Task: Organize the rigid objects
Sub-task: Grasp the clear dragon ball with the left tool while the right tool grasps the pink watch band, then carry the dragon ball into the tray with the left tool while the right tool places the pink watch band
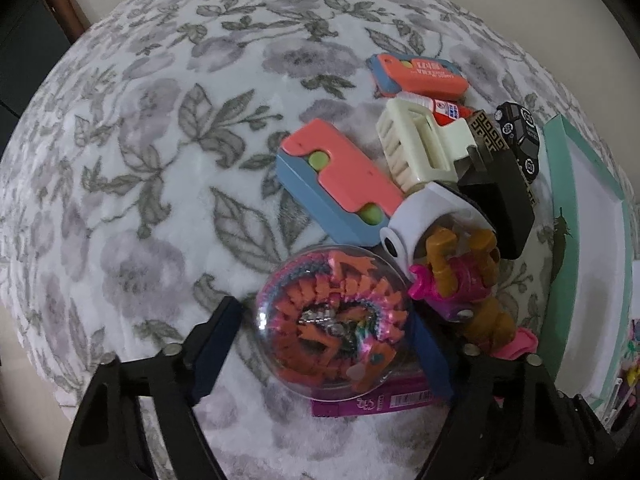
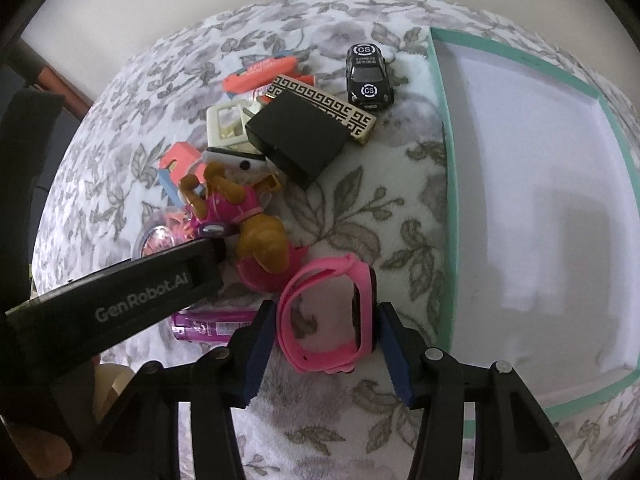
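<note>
right wrist view takes in the biggest things first: a floral blanket [image 2: 360,208] spread under everything, and on its right side an open shallow box [image 2: 448,184] with a mint-green rim and a bare white inside. left of the box lies a heap of small rigid things. largest among them is a black box [image 2: 296,140] with a gold key-pattern edge, tilted on the heap, with a cream hair claw [image 2: 224,128] just beside it on the left. farther off sits a black toy car [image 2: 369,74], apart from the heap and near the mint box's far corner.

in the left wrist view the left gripper [image 1: 328,344] stands around a clear ball [image 1: 334,318] packed with an orange and pink toy; its right pad touches the ball, the left finger [image 1: 216,344] shows a gap, so whether it is pinching i cannot tell. a purple packet [image 1: 372,398] lies under the ball. beyond it are a coral and blue case [image 1: 336,178], a second smaller one [image 1: 420,74] farther away, and a brown figure in pink [image 1: 460,280] on the right.

nearest in the right wrist view, the right gripper [image 2: 326,340] has its blue pads against both sides of a pink watch [image 2: 328,316] lying on the blanket, pinching it, just left of the mint box.
</note>
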